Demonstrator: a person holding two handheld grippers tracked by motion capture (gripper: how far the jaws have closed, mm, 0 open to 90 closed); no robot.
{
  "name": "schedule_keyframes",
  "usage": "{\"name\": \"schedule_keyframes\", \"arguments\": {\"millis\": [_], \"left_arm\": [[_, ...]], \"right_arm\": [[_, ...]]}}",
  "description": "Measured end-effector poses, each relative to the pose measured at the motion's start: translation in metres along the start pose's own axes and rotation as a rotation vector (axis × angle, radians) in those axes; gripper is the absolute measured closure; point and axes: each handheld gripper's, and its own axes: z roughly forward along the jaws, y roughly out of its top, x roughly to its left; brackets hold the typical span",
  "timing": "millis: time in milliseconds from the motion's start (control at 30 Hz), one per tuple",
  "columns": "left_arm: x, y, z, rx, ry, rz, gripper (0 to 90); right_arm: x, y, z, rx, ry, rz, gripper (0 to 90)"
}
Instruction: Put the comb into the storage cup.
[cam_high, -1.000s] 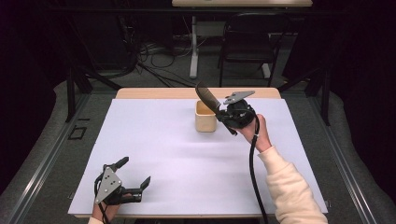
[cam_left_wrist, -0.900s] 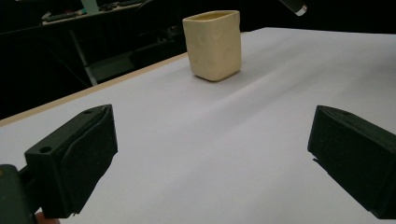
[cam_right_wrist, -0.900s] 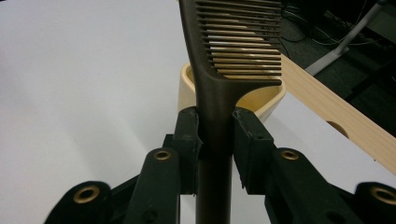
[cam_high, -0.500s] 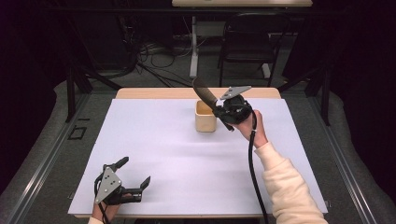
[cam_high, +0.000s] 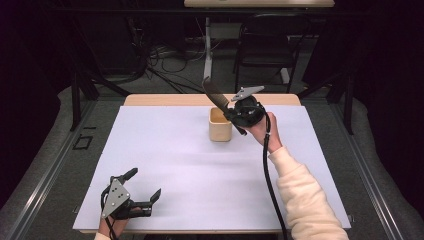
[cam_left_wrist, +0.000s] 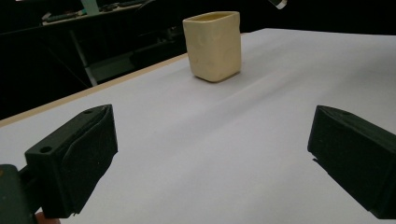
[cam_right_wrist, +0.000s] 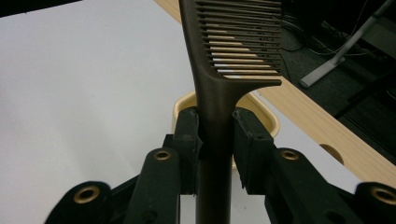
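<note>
Right gripper, sitting a bit right of centre in the upper half of the high view, has its two black jaws pinched tight on the handle of a dark brown plastic comb. In the right gripper view you can see the handle squeezed between the jaws at centre frame, with the toothed part fanning out toward the top right. From above, the comb sticks up and to the left, tilted, right over the cream-coloured squarish cup, which stands upright just left of the gripper. Can't tell if the comb touches the cup's rim. The cup sits on the white-covered table, near its far edge.

Left gripper is way off at the lower left of the high view, well apart from the cup, jaws spread wide with nothing between them. Its own view shows the cup at upper centre.
</note>
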Motion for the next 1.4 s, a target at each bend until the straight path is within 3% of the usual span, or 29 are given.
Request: {"name": "schedule_keyframes", "arguments": {"millis": [800,1400], "left_arm": [[0.0,0.0,0.0,0.002,-0.002,0.001,1.4],[0.0,0.0,0.0,-0.001,-0.002,0.0,1.4]], "right_arm": [[-0.008,0.015,0.005,0.0,0.005,0.022,72.3],[-0.009,0.025,0.016,0.001,-0.017,0.0,72.3]]}}
